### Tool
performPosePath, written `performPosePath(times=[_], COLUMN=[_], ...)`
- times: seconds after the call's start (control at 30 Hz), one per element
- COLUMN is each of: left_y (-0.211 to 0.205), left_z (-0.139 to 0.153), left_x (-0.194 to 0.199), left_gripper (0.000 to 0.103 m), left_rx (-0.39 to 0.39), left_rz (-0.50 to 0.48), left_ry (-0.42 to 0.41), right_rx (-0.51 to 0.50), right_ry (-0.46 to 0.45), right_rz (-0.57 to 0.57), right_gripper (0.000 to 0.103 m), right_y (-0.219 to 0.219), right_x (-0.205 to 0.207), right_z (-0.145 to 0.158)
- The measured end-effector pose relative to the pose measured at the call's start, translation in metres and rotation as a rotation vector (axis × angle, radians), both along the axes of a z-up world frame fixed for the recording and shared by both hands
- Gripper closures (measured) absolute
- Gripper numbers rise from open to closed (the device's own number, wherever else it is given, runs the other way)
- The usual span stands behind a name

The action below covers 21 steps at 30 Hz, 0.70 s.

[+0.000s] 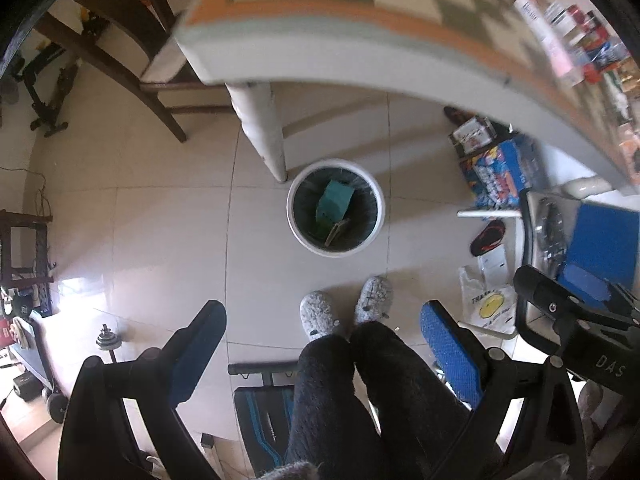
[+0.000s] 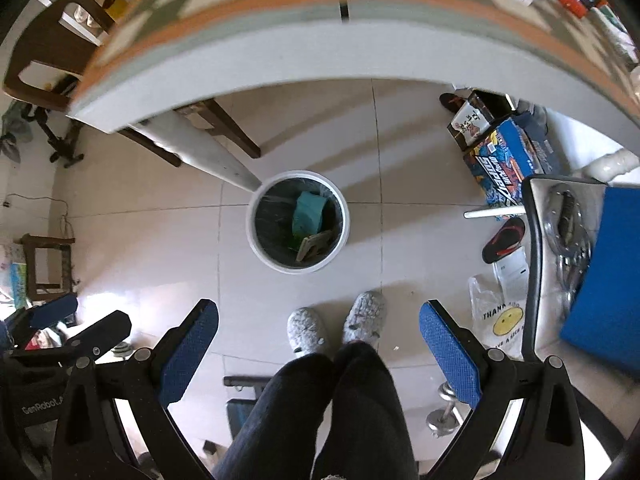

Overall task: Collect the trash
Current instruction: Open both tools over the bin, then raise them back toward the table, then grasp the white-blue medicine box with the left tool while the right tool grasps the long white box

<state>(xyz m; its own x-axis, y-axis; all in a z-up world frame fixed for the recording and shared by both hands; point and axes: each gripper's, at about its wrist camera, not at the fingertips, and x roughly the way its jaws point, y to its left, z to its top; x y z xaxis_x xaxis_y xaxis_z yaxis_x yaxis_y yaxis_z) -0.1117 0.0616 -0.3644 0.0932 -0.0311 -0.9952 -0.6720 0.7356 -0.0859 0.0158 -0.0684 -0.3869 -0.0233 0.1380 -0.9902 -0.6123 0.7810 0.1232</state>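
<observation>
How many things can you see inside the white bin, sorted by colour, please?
Teal: 1, a packet
Tan: 1, a flat card piece
Green: 1, a scrap under them
Total: 3 in the bin; both grippers open, empty.

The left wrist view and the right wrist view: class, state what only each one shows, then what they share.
Only the left wrist view shows the black exercise bench under the person's legs clearly, with blue stripes.

Only the right wrist view shows the silver dumbbell by the right claw and the wooden stool at left.

Both show the white trash bin with a teal item inside, the grey slippers, the smiley bag and the checkered table. The left claw and the right claw are open, empty.
</observation>
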Motion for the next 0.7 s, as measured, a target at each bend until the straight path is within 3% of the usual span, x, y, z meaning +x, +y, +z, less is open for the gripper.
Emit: performPosePath(times=[0.17, 0.37, 0.5, 0.67, 0.7], left_y=[0.009, 0.025, 0.041, 0.065, 0.073], left_z=[0.048, 0.081, 0.085, 0.072, 0.072], left_x=[0.019, 0.073, 0.127, 0.212, 0.226], left_gripper=[0.004, 0.003, 0.000, 0.000, 0.000], left_rx=[0.061, 0.138, 0.164, 0.172, 0.171], left_rz=[0.002, -0.031, -0.051, -0.033, -0.026], left_ry=[-0.055, -0.091, -0.082, -0.029, -0.020], right_rx=[0.073, 0.143, 0.137, 0.129, 0.116], right_ry=[0.002, -0.058, -0.107, -0.131, -0.139], right_rz=[-0.041, -0.136, -0.221, -0.280, -0.281], right_gripper=[0.001, 0.001, 0.001, 0.002, 0.006], right_y=[0.000, -0.007, -0.017, -0.006, 0.001], right_x=[0.007, 0.057, 0.120, 0.227, 0.250], right_z=[0.064, 0.127, 0.145, 0.136, 0.132])
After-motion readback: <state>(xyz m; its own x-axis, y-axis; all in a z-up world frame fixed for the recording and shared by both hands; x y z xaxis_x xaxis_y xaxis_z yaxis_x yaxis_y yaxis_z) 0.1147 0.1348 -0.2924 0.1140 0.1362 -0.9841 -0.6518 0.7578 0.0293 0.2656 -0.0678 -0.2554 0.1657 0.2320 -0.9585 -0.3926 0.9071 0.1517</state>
